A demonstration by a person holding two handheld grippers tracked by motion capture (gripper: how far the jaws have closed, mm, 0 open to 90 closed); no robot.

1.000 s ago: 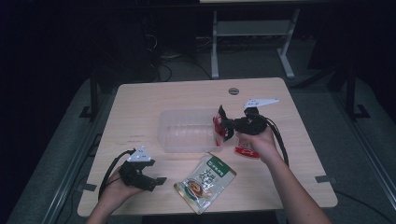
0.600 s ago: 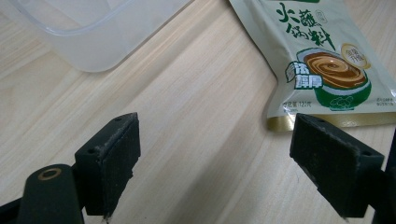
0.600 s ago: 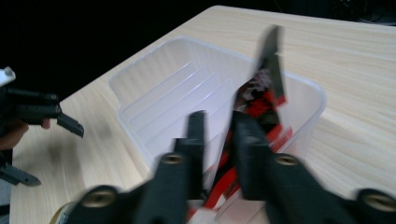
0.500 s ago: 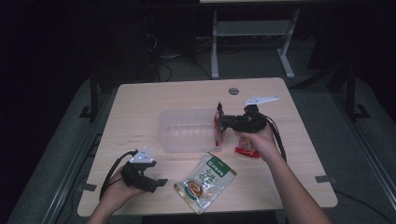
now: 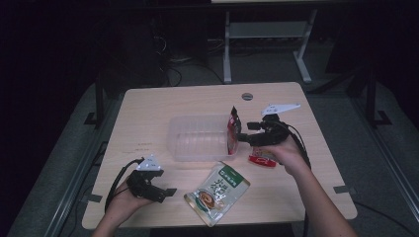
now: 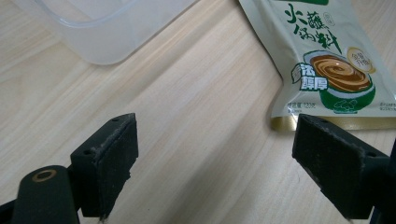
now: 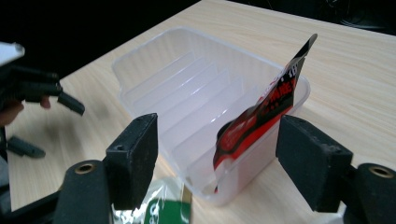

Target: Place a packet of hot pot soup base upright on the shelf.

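Observation:
A clear plastic container [image 5: 197,154] sits mid-table. A red snack packet [image 5: 231,131] stands on edge inside its right end, leaning on the wall [image 7: 261,116]. My right gripper [image 5: 242,139] hovers just right of it. Its jaws have just been opening and now stand apart; the packet rises ahead between them, and neither pad touches it [image 7: 219,163]. A green sauce packet [image 5: 217,190] lies flat in front of the container. My left gripper [image 5: 167,191] rests open at the front left, the green packet [image 6: 327,51] ahead to its right.
A second red packet [image 5: 262,159] lies on the table under my right hand. A round grommet [image 5: 247,96] marks the table's far edge. In the right gripper view the left gripper [image 7: 42,91] shows far off at the left.
The right gripper's jaws opened and let go of the red packet, which now stands in the container's right end. The right hand drew back slightly. The left hand stayed put.

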